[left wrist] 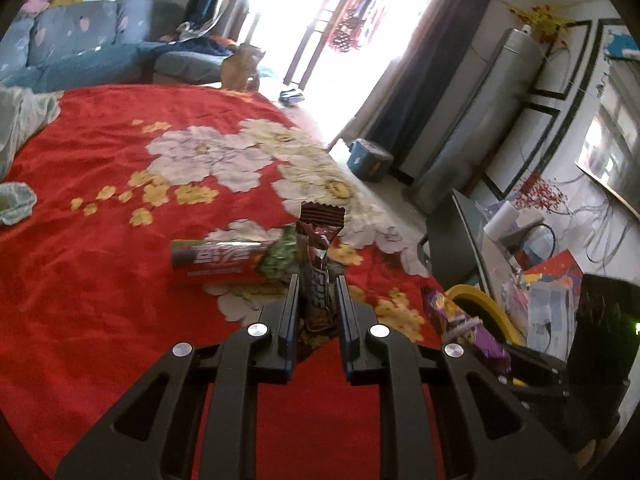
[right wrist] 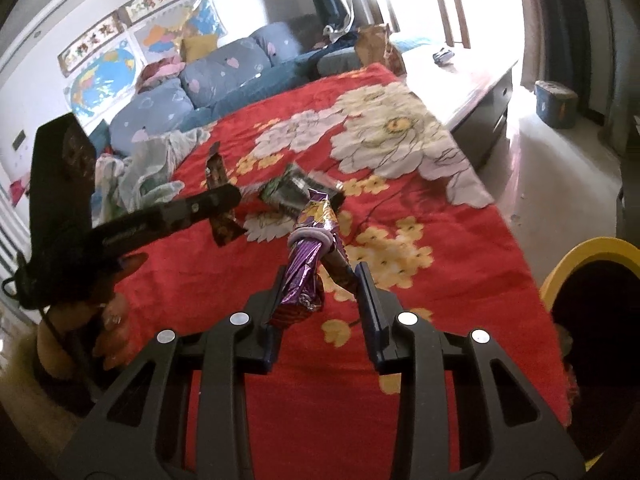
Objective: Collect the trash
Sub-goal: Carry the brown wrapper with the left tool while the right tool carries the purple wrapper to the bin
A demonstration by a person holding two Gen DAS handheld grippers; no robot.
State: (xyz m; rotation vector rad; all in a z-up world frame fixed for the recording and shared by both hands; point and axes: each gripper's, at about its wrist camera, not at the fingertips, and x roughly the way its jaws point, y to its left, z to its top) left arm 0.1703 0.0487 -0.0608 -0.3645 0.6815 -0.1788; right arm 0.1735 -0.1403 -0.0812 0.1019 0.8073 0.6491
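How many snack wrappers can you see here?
3: a brown wrapper in the left gripper, a purple wrapper between the right gripper fingers, and a red-green packet lying on the red blanket. More may be hidden.
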